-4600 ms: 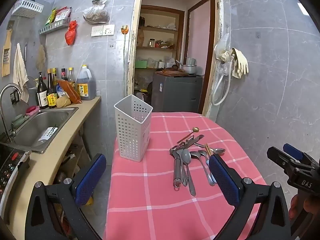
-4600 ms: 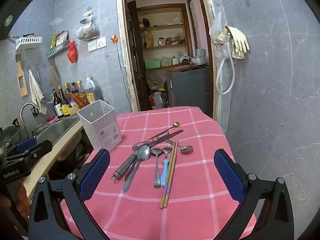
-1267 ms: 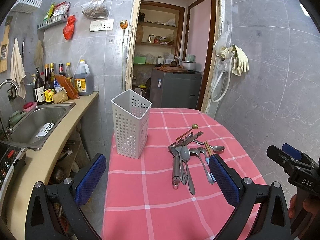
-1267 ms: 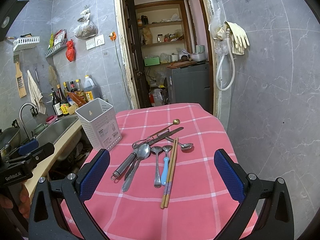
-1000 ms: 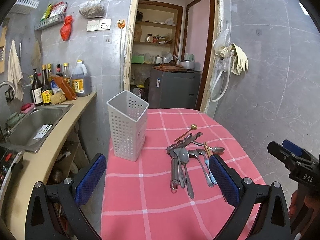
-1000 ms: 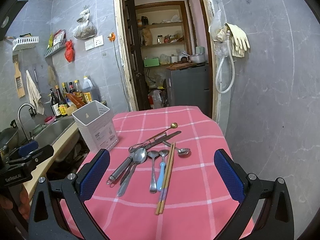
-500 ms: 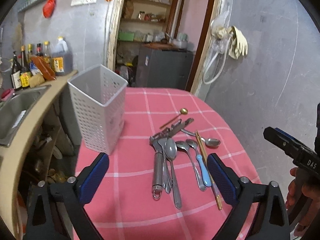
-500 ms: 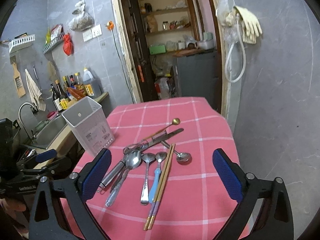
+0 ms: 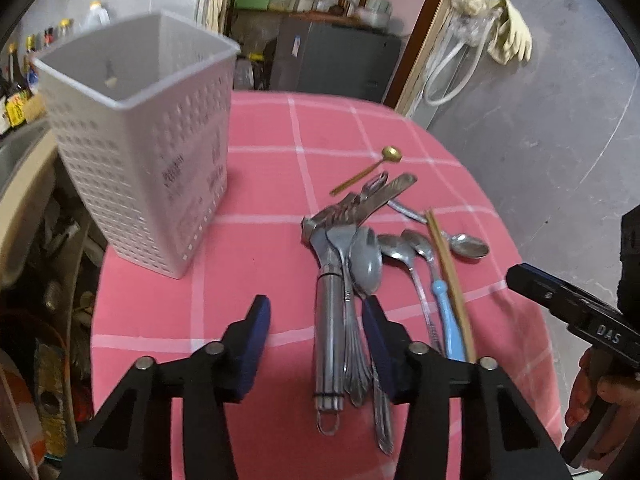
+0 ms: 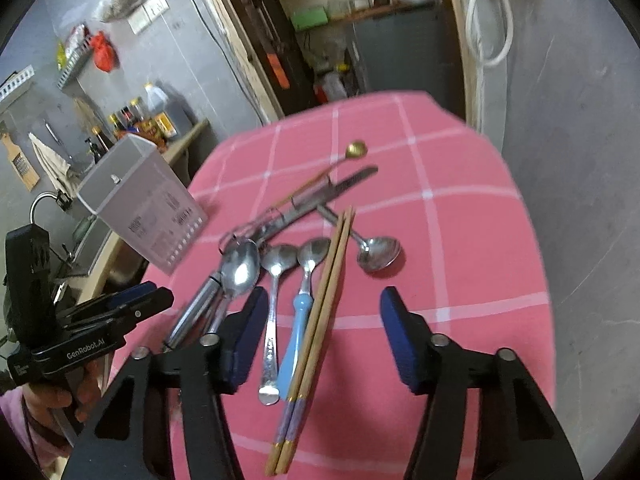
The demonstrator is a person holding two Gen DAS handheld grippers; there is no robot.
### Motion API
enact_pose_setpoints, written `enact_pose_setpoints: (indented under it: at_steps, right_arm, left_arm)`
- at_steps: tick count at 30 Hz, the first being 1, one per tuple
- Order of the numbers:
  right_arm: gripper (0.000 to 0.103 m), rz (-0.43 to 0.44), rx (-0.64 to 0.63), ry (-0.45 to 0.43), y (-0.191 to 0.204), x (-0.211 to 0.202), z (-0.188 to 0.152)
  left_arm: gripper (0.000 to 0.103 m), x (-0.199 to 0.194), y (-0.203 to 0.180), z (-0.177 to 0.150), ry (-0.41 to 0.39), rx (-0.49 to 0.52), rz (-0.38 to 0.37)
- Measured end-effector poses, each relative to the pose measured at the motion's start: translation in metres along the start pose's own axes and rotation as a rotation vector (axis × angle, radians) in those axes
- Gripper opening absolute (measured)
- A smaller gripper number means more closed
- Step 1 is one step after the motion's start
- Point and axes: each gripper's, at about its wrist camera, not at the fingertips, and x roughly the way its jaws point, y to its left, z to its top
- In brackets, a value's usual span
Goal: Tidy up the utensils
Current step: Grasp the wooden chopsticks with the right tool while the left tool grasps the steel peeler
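Note:
A pile of utensils lies on the pink checked tablecloth (image 9: 256,148): a steel-handled peeler (image 9: 330,312), a fork and spoons (image 9: 366,260), a blue-handled spoon (image 10: 298,332), wooden chopsticks (image 10: 324,308), a knife (image 10: 340,188) and a small gold spoon (image 9: 390,155). A white perforated utensil holder (image 9: 140,136) stands empty to their left. My left gripper (image 9: 316,328) is open, low over the peeler and fork handles. My right gripper (image 10: 324,320) is open, low over the blue-handled spoon and chopsticks.
A counter with a sink (image 10: 90,236) and bottles (image 10: 132,120) runs along the table's left side. A doorway (image 9: 320,20) opens behind the table. A grey tiled wall (image 9: 540,120) is close on the right. The table edge curves round on the right.
Both grippers have moved forward and down to the utensil pile, and their jaws have narrowed from wide open. Nothing has been picked up.

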Motion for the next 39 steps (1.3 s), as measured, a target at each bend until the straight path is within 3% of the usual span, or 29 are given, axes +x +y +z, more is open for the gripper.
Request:
enact_pose_setpoints:
  at_steps: [2, 7, 18, 26, 33, 37, 39]
  right_arm:
    - [0.038, 0.007, 0.01, 0.031, -0.002, 0.013, 0.001]
    - [0.032, 0.022, 0.025, 0.094, -0.002, 0.044, 0.007]
    - [0.032, 0.048, 0.008, 0.177, 0.0, 0.076, 0.022]
    - [0.029, 0.061, 0.06, 0.202, -0.003, 0.089, 0.035]
    - [0.029, 0.017, 0.112, 0.318, 0.005, 0.103, 0.045]
    - [0.017, 0.017, 0.106, 0.356, 0.012, 0.106, 0.039]
    - [0.011, 0.076, 0.184, 0.353, 0.005, 0.104, 0.034]
  left_arm:
    - [0.037, 0.01, 0.001, 0.002, 0.03, -0.002, -0.006]
    - [0.029, 0.029, 0.007, 0.009, 0.095, -0.034, -0.043]
    - [0.025, 0.055, 0.006, 0.019, 0.188, -0.056, -0.082]
    - [0.019, 0.063, 0.015, 0.023, 0.261, -0.163, -0.156]
    - [0.018, 0.064, 0.013, 0.025, 0.325, -0.207, -0.173]
    - [0.018, 0.06, 0.008, 0.022, 0.347, -0.234, -0.159]
    - [0.018, 0.055, 0.009, 0.019, 0.353, -0.261, -0.164]
